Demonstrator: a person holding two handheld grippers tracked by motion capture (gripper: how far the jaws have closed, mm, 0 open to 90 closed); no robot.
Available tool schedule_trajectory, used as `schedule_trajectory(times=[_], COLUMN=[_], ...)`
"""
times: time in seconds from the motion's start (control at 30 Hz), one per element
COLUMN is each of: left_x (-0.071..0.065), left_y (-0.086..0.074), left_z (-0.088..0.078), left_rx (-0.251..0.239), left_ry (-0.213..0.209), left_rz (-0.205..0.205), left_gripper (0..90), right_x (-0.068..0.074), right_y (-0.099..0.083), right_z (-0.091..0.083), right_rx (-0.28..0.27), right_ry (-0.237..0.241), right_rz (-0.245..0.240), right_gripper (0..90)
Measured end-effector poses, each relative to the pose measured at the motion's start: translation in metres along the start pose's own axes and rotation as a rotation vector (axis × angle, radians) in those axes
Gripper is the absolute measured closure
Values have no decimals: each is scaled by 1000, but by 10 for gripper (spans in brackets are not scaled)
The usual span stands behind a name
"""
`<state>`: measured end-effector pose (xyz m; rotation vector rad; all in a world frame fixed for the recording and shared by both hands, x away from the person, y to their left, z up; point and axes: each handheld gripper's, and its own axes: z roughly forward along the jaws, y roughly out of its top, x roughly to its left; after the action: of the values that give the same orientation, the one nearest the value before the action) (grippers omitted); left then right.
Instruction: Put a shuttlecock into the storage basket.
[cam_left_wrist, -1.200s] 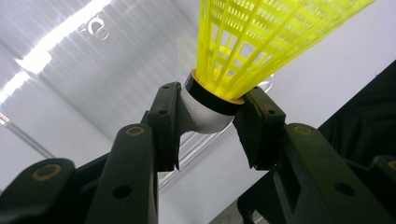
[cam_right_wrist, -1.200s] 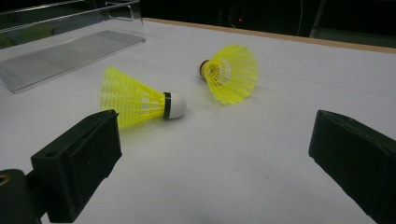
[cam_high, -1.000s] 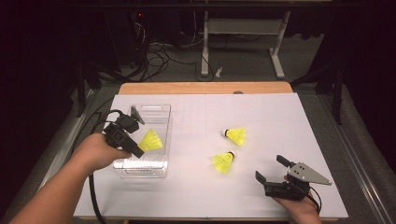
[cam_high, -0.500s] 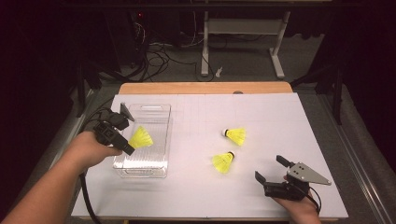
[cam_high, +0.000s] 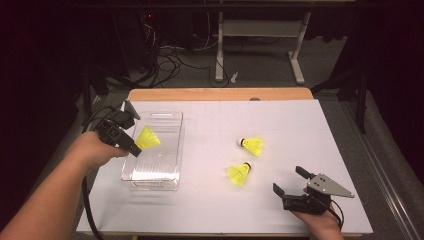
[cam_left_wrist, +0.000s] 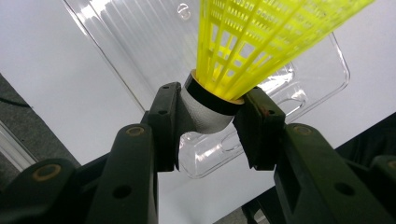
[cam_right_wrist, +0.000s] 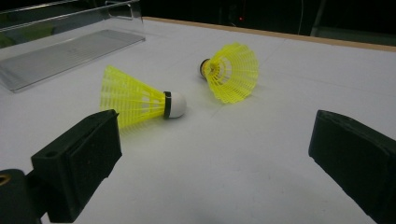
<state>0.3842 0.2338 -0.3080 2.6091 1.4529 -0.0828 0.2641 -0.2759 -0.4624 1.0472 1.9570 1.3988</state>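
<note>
Left gripper (cam_left_wrist: 205, 116) clamped on yellow shuttlecock (cam_left_wrist: 261, 42) cork above clear bin (cam_high: 155, 155); right gripper (cam_high: 292, 182) jaws wide apart, empty, near two loose shuttlecocks (cam_high: 240, 173) on white tabletop (cam_high: 280, 120).

Open white table (cam_high: 300, 125) is being left across the far and right parts. The middle is being obstructed by two loose shuttlecocks (cam_high: 253, 145) (cam_high: 239, 173), lying near each other. The left side is being taken up by a clear bin (cam_high: 152, 177).
</note>
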Motion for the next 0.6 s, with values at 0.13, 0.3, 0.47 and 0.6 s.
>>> schedule_trajectory(times=[0.13, 0.3, 0.47, 0.6], left_x=[0, 6, 8, 7], left_y=[6, 13, 20, 25], left_z=[-4, -7, -2, 3], left_rx=[-1, -11, -9, -15], left_ry=[2, -3, 9, 17], left_rz=[-2, -23, -21, -16], left_gripper=[623, 624, 624, 624], right_x=[0, 0, 0, -1], right_y=[0, 0, 0, 0], right_z=[0, 0, -1, -1], right_rx=[0, 0, -6, 0], right_ry=[1, 4, 5, 4], right_rz=[2, 2, 1, 5], right_gripper=[29, 29, 29, 29])
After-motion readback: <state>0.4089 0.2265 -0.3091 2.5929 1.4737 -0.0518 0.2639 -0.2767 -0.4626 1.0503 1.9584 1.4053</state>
